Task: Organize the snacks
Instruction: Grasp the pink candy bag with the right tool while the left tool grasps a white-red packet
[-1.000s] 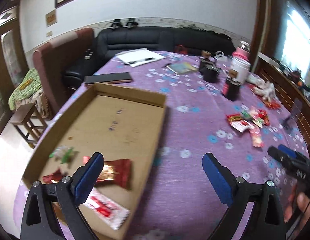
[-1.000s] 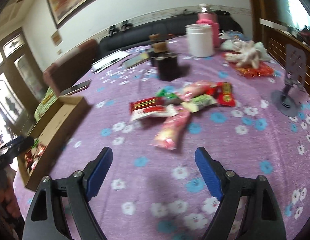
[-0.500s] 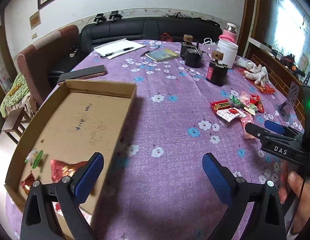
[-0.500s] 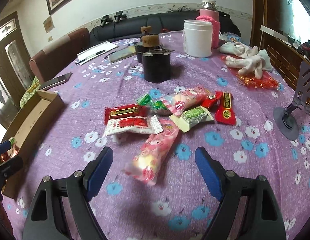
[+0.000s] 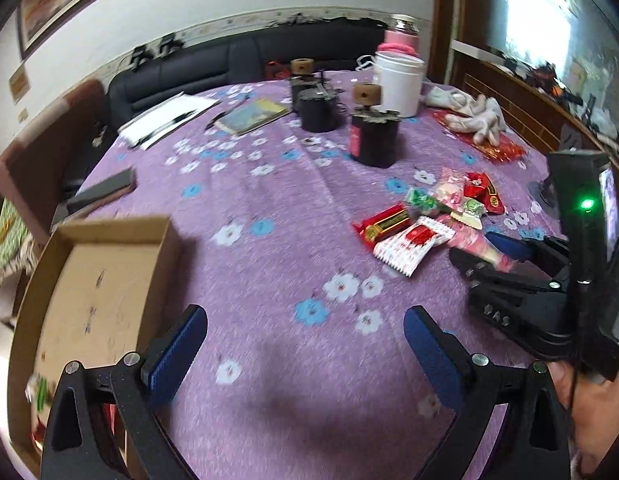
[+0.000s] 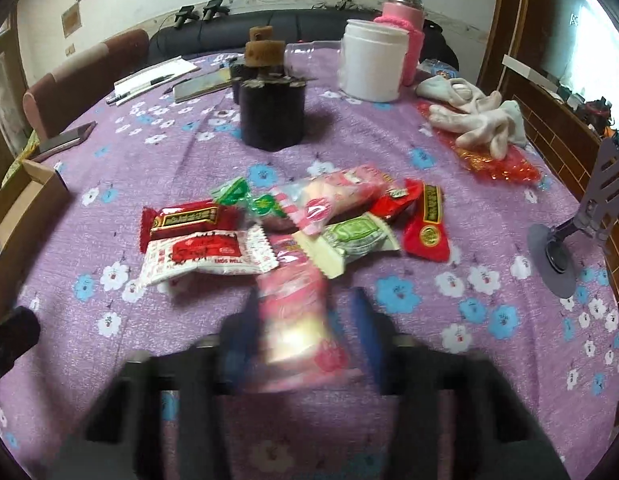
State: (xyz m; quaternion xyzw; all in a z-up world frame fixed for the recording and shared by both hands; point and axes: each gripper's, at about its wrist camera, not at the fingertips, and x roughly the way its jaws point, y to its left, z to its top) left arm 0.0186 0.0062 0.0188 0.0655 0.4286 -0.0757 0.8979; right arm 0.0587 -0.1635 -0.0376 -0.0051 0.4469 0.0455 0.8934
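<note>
Several wrapped snacks lie in a pile on the purple flowered tablecloth. The nearest is a pink packet. My right gripper has it between its fingers. The jaws are closing and blurred, and a thin gap still shows at the right pad. The left wrist view shows the same right gripper around the pink packet, with a hand behind it. My left gripper stands open over bare cloth. It is between the cardboard box and the pile. A few snacks show in the box's near corner.
Black canisters with cork tops, a white jar and a pink flask stand behind the pile. White gloves on a red bag and a grey phone stand are at the right. A book, papers and a dark phone lie far left.
My left gripper swung right, away from the box and toward the snack pile. My right gripper came forward and down over the pink packet, and its jaws narrowed around it.
</note>
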